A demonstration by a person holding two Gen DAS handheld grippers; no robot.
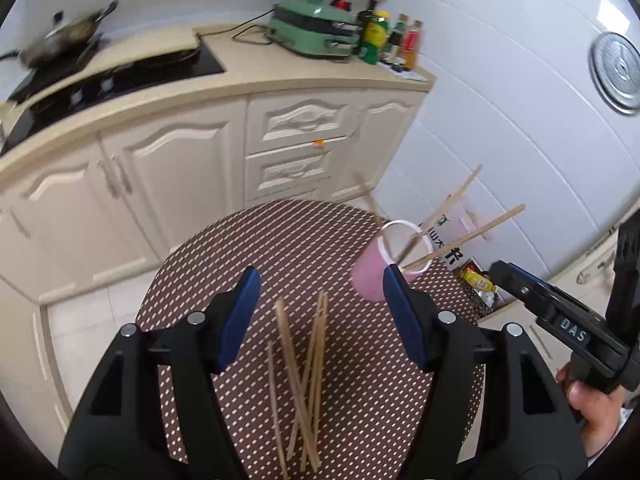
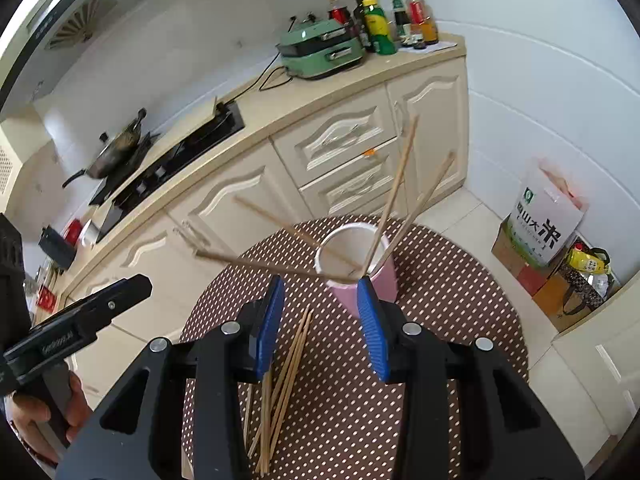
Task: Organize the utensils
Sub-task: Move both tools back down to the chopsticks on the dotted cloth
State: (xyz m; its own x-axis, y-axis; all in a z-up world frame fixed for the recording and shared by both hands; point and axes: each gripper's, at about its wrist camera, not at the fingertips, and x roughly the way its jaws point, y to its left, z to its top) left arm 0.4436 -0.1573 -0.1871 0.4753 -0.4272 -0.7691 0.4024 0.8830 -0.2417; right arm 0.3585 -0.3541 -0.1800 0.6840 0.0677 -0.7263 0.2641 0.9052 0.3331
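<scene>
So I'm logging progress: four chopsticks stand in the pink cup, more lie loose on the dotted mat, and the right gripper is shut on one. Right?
Not quite. The right gripper is open and holds nothing, as the right wrist view shows. The rest stands: four chopsticks lean in the pink cup, and the loose chopsticks lie on the dotted mat.

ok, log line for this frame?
left gripper open, empty | right gripper open, empty | four chopsticks in cup | loose chopsticks on table

Left gripper [image 1: 320, 292]: black angular plastic frame, ribbed blue pads, silver screws
Right gripper [image 2: 320, 304]: same build, white "DAS" marking
Hands: bare skin
</scene>
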